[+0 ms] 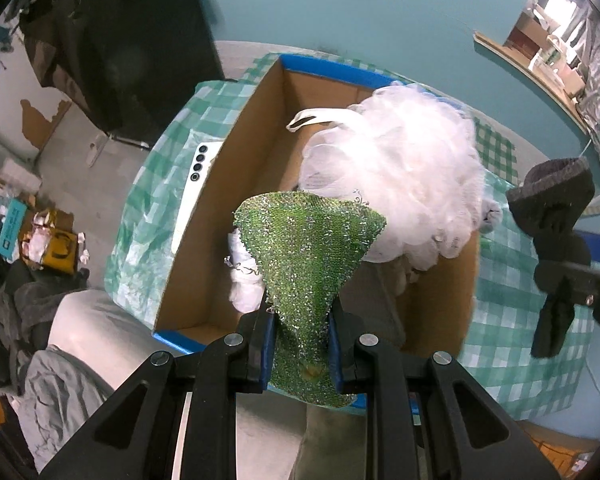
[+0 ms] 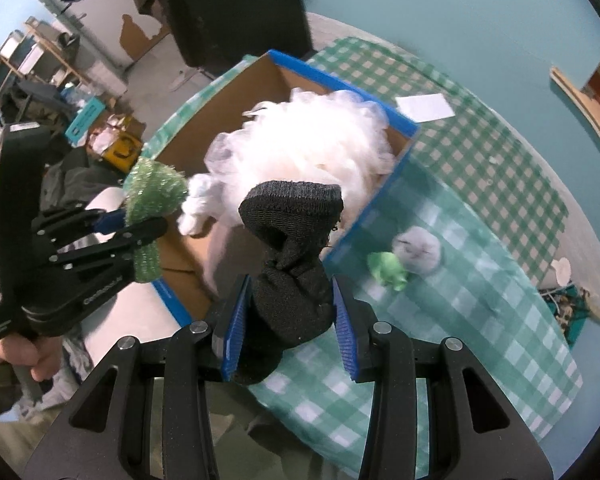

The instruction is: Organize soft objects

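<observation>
A: What does the left tool (image 1: 302, 330) hold?
B: It pinches a green sparkly scrubber (image 1: 309, 248) above the cardboard box (image 1: 236, 168), which contains a white bath pouf (image 1: 396, 172).
A: The right tool (image 2: 288, 320)?
B: It clamps a dark grey sock (image 2: 290, 248) over the checked worktop's (image 2: 480, 300) near edge.

Green scrubber (image 1: 304, 264) and black sock (image 2: 288, 280) held above box (image 1: 228, 184).

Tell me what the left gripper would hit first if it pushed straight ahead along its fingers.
Probably the white mesh loofah piled in the cardboard box. The left gripper, clamping the green sparkly scrubber, points right at it; depth is unclear, so the small white item below might touch first.
</observation>
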Demonstrator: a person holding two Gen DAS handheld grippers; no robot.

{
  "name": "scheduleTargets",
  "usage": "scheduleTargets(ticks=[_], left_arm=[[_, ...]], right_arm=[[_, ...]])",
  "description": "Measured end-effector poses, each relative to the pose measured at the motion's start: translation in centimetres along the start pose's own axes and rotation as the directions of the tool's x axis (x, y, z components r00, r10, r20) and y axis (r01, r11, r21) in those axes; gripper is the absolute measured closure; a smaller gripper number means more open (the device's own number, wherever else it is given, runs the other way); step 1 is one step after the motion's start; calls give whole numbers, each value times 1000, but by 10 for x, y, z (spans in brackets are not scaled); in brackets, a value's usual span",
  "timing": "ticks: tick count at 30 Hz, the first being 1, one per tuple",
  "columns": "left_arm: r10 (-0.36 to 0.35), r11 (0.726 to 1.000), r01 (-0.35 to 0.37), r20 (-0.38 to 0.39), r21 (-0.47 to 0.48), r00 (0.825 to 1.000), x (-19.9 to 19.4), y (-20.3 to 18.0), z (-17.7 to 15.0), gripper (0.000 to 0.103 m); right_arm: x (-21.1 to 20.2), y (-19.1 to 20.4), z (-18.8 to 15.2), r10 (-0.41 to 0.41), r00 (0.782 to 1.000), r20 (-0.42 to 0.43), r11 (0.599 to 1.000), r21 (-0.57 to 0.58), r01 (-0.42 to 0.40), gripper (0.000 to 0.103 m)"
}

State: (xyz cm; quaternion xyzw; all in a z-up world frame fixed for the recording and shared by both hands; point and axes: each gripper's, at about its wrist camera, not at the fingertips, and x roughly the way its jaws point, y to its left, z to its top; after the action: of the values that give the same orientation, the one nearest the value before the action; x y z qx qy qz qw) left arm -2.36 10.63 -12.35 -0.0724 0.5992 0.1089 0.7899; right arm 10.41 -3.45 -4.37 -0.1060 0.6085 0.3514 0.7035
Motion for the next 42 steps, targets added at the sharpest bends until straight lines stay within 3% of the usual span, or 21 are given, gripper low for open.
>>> scheduleTargets(ticks=[19, 28, 30, 33, 42], left_arm=[[-17, 1000, 18, -52, 15, 999, 41, 27, 11, 81], [-12, 999, 14, -53, 38, 999, 46, 28, 10, 47], [-8, 999, 11, -48, 51, 999, 43, 26, 10, 41], [-1, 999, 4, -44, 55, 999, 41, 25, 10, 36], [-10, 1000, 11, -27, 15, 1000, 25, 19, 6, 34]], right_arm=[[53, 39, 13, 40, 997, -62, 999, -13, -41, 63], [72, 37, 11, 53, 993, -102, 999, 9, -53, 59], [68, 38, 11, 44, 995, -88, 999, 6, -44, 43], [62, 38, 11, 39, 997, -67, 999, -4, -39, 30], [42, 29, 8, 49, 998, -38, 999, 10, -49, 30]])
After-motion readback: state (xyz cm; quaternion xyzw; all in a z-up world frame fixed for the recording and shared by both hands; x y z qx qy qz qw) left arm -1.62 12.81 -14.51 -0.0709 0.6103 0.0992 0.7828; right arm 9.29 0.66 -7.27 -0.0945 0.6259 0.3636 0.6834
